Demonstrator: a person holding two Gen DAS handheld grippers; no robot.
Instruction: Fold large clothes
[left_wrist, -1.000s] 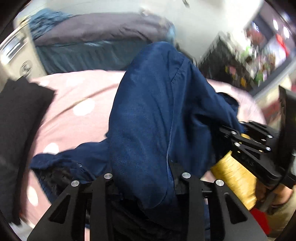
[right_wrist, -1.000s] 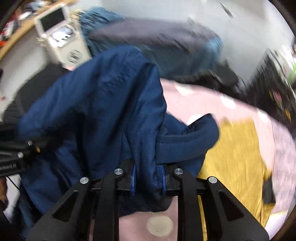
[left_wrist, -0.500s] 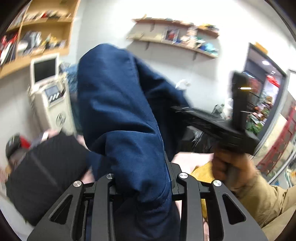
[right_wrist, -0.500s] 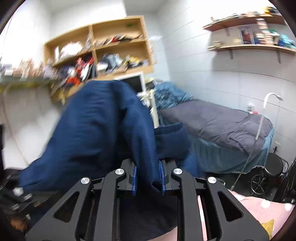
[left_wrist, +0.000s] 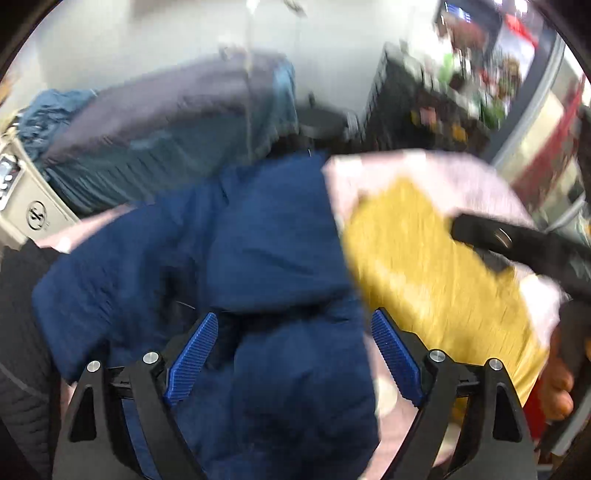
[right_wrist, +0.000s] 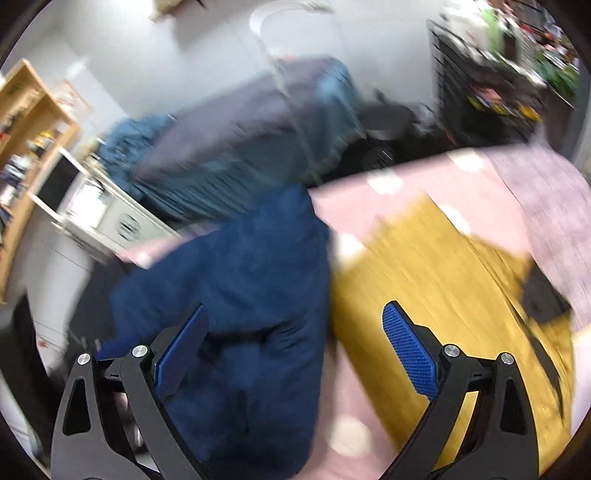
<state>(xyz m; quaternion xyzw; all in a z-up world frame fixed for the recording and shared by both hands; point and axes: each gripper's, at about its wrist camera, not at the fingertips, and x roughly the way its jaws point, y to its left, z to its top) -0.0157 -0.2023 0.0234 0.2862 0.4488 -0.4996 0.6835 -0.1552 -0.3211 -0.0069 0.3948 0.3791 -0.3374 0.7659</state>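
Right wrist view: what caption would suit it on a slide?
Open right gripper above a crumpled navy garment beside a mustard garment on a pink sheet.

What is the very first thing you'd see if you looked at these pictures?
The big dark blue garment jumps out first, heaped in the middle of the pink spotted bed cover. Right beside it, to the right, lies a bright mustard yellow cloth. Both the left gripper and the right gripper stand wide open above the blue heap, showing their blue ridged pads.
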